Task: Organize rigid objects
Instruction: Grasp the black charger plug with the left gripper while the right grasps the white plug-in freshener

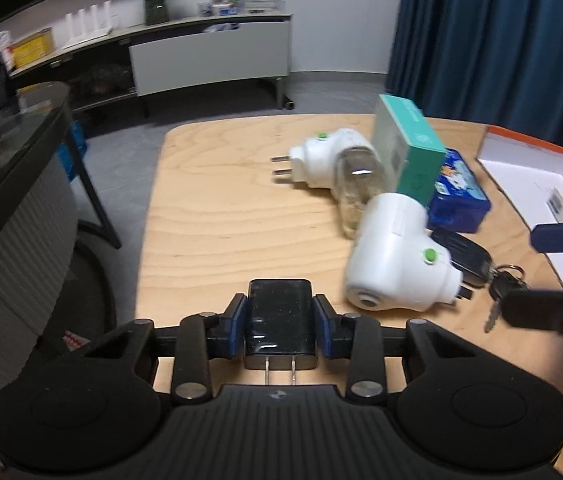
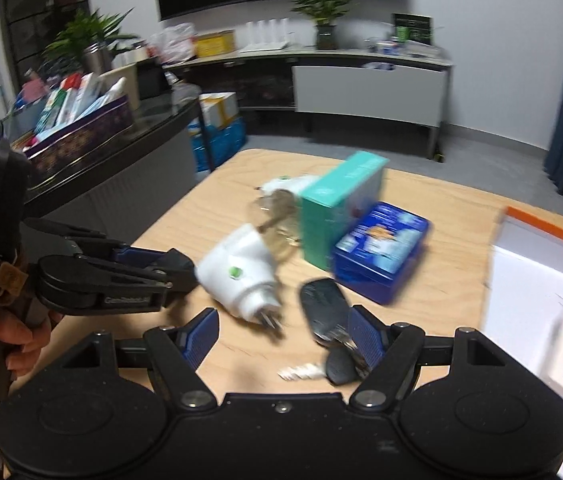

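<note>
in the left wrist view, the left hand-held gripper (image 1: 280,322) sits at the bottom centre of the frame, its blue pads clamped on the two sides of a black charger (image 1: 280,320) whose two metal prongs point back toward the camera. beyond it lies a light wooden worktop (image 1: 217,216). right of centre a white plug-in vaporizer (image 1: 397,256) with a green button lies on its side, and a second white plug-in vaporizer (image 1: 323,158) lies further up the frame with its prongs pointing left and a clear bottle attached. a teal carton (image 1: 407,148) stands tilted just beside them, touching a blue tin (image 1: 459,196). a black car key with keys (image 1: 469,254) lies right of the near vaporizer. an open orange-edged box (image 1: 529,168) fills the right edge. in the right wrist view, the right hand-held gripper (image 2: 283,340) is at the bottom centre with its blue fingers spread apart, gripping nothing, above the car key and the near vaporizer's prongs. this view is motion-blurred.
</note>
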Available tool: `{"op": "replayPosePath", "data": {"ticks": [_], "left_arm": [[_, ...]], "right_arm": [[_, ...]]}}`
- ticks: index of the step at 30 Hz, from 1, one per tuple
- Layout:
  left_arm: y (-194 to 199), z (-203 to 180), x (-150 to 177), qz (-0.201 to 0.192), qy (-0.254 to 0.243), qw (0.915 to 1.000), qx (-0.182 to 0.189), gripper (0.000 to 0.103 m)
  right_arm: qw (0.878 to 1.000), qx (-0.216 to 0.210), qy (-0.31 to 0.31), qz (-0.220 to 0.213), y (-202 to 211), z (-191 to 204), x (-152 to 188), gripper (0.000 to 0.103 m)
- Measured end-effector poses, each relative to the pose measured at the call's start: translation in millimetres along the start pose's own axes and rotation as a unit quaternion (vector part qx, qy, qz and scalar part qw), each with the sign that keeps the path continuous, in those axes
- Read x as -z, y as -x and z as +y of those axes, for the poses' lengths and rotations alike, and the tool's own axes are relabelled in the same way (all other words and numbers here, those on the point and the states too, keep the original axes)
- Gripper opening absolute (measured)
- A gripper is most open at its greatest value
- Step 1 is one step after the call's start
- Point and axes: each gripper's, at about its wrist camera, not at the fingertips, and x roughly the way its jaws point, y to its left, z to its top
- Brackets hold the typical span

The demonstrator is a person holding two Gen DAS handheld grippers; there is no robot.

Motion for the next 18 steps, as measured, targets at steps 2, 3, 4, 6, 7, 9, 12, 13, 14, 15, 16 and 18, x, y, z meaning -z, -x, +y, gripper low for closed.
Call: {"op": "replayPosePath", "data": {"ticks": [2,3,4,6,7,9,12,13,14,15,16,18], "left_arm": [[3.3,5.3,-2.7,-0.008,0.018,0.9998,-0.006,0.036],[5.8,8.9,-4.4,-0.013,0.031,0.9994,-0.004,0.036],[7.2,13.2,-6.7,-0.018,0.045,0.9988,-0.001,0.036],[9.2,18.1,-10.1,-0.025,0.064,0.9976,-0.001,0.036],[9.4,19.1,-10.9,-0.027,0.068,0.9973,-0.007,0.036],[8.5,18.5,-12.4,-0.030,0.066,0.9971,-0.020,0.036],[6.6,20.0,-14.6,-0.031,0.069,0.9969,-0.024,0.036],[6.0,19.8,-15.2,-0.032,0.069,0.9968,-0.024,0.036],[5.7,19.7,-15.8,-0.033,0.069,0.9967,-0.025,0.036],[6.1,19.6,-15.5,-0.034,0.070,0.9967,-0.025,0.036],[5.9,19.4,-15.7,-0.035,0.071,0.9966,-0.025,0.036],[7.1,18.7,-15.1,-0.039,0.071,0.9964,-0.025,0.036]], "right_arm": [[1.000,-0.007,0.014,-0.001,-11.0,8.2,-3.9,0.085],[1.000,-0.010,0.020,-0.001,-16.8,12.1,-5.7,0.085],[1.000,-0.012,0.025,0.000,-22.7,15.7,-7.9,0.085],[0.999,-0.015,0.036,0.005,-35.4,21.5,-12.1,0.086],[0.999,-0.014,0.041,0.007,-42.0,24.4,-14.0,0.086],[0.999,-0.007,0.047,0.013,-55.4,28.3,-18.8,0.086],[0.998,-0.002,0.053,0.021,-74.0,31.0,-24.5,0.087],[0.998,-0.001,0.054,0.026,-79.7,31.3,-25.8,0.087],[0.998,-0.004,0.051,0.029,-84.9,30.6,-26.5,0.086],[0.999,-0.014,0.041,0.031,-88.3,28.2,-27.0,0.079],[0.999,-0.021,0.031,0.030,-89.7,26.2,-27.2,0.079],[0.999,-0.020,0.028,0.026,-87.6,26.2,-26.3,0.079]]}}
